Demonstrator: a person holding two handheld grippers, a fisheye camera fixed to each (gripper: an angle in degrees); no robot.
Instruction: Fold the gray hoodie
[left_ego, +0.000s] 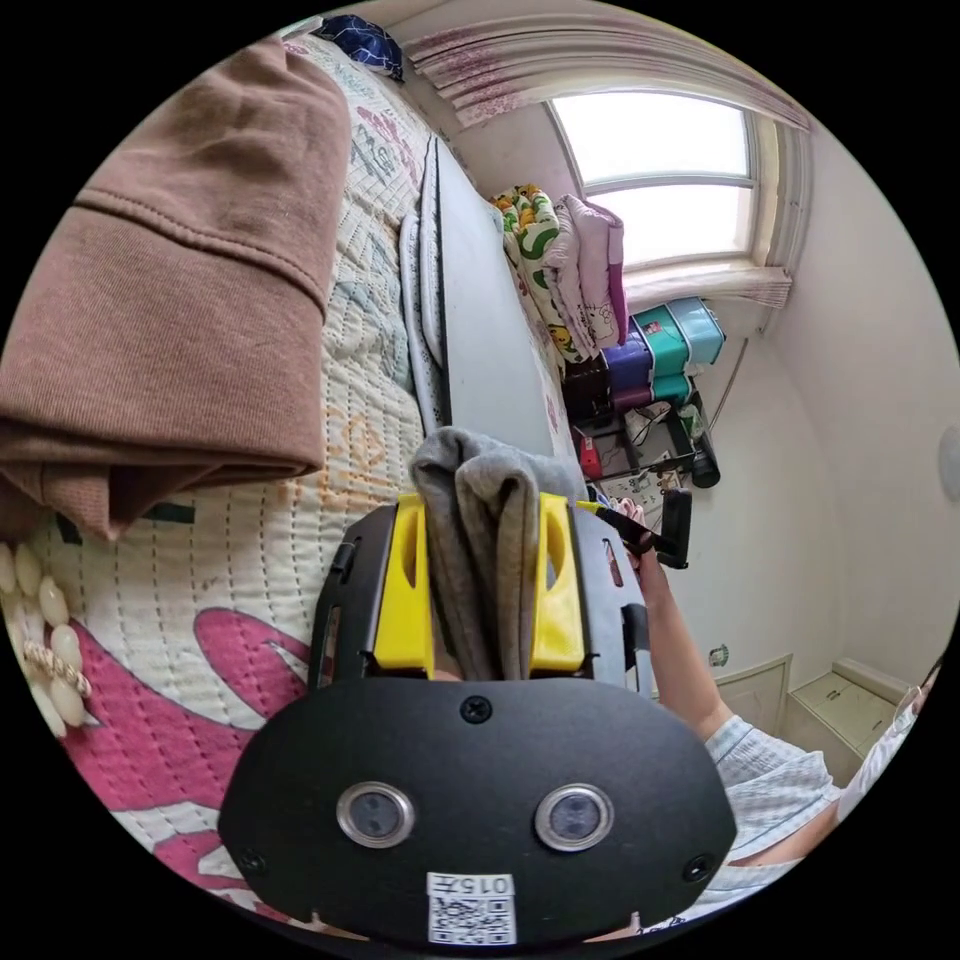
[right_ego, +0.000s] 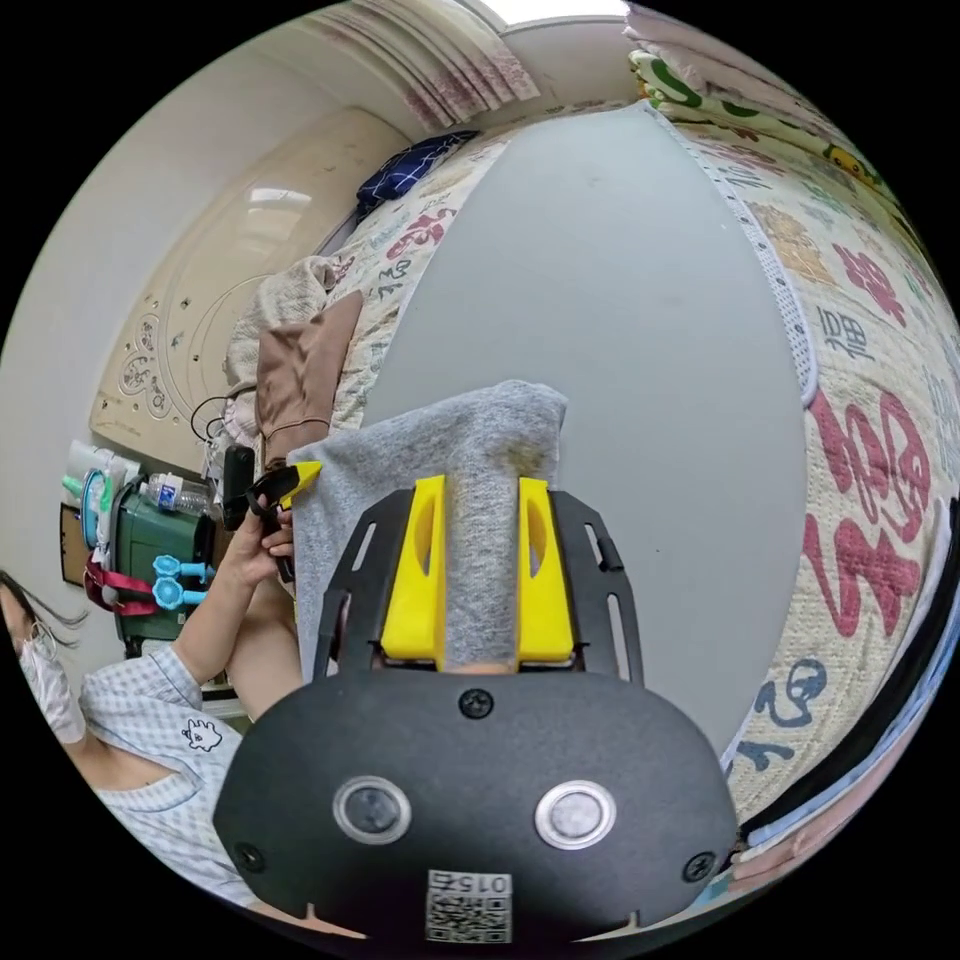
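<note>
The gray hoodie is bunched in thick folds between the yellow jaws of my left gripper, which is shut on it above the quilted bed. In the right gripper view, a gray hoodie edge runs up between the jaws of my right gripper, also shut on it. The cloth stretches leftward from there to the other gripper held in a person's hand. In the left gripper view the other gripper appears at the right, past the cloth, with the person's forearm behind it.
A folded brown garment lies on the patterned quilt. A smooth gray mat covers the bed's middle. Folded blankets, stacked storage boxes and a window lie beyond. A person in a light checked top stands beside the bed.
</note>
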